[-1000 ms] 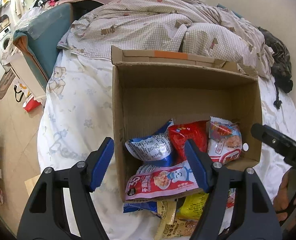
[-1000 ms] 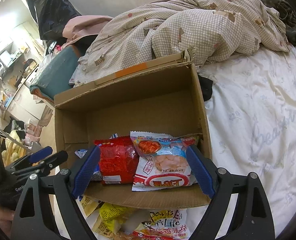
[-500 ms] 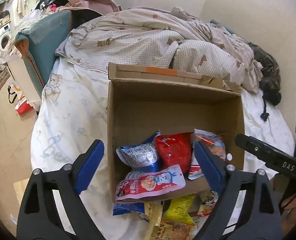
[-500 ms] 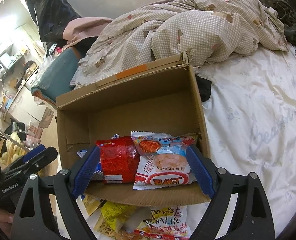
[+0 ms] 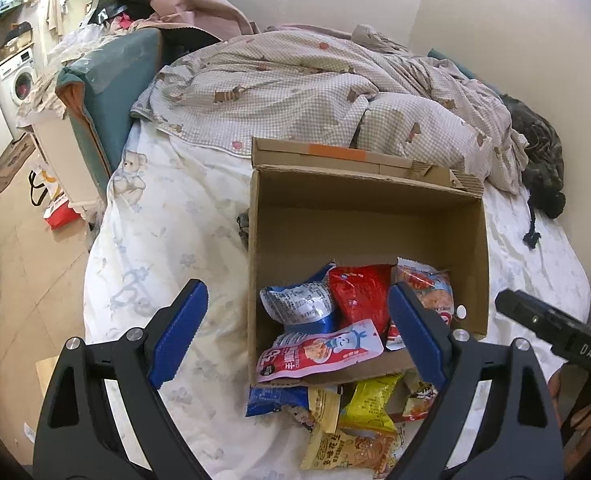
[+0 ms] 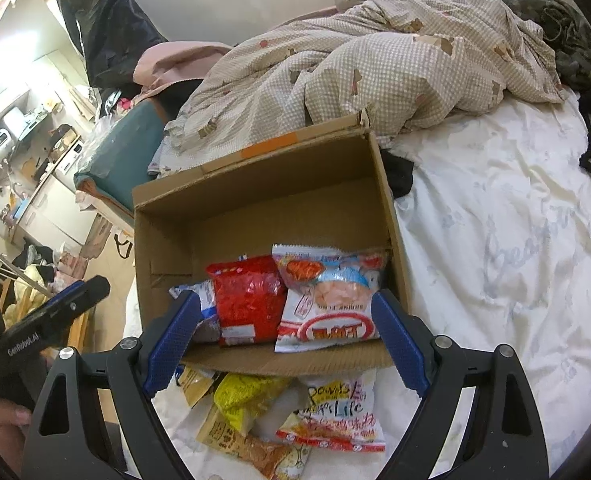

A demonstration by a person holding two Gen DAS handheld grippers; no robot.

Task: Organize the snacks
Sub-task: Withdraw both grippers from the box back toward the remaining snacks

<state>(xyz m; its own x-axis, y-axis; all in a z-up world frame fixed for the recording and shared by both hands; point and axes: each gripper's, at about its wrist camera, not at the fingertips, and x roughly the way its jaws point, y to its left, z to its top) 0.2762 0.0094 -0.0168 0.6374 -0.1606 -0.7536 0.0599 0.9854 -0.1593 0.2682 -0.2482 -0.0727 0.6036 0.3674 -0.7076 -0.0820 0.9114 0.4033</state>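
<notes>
On the rumpled bed, loose snack packets (image 6: 291, 416) are lying just before the half-filled cardboard box (image 6: 263, 184), directly beneath the right gripper (image 6: 283, 340), nearer than the left gripper (image 5: 295, 336), both gaping empty.

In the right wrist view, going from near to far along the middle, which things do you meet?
Yellow snack packet → near wall of the cardboard box → red snack bag → checked quilt.
</notes>
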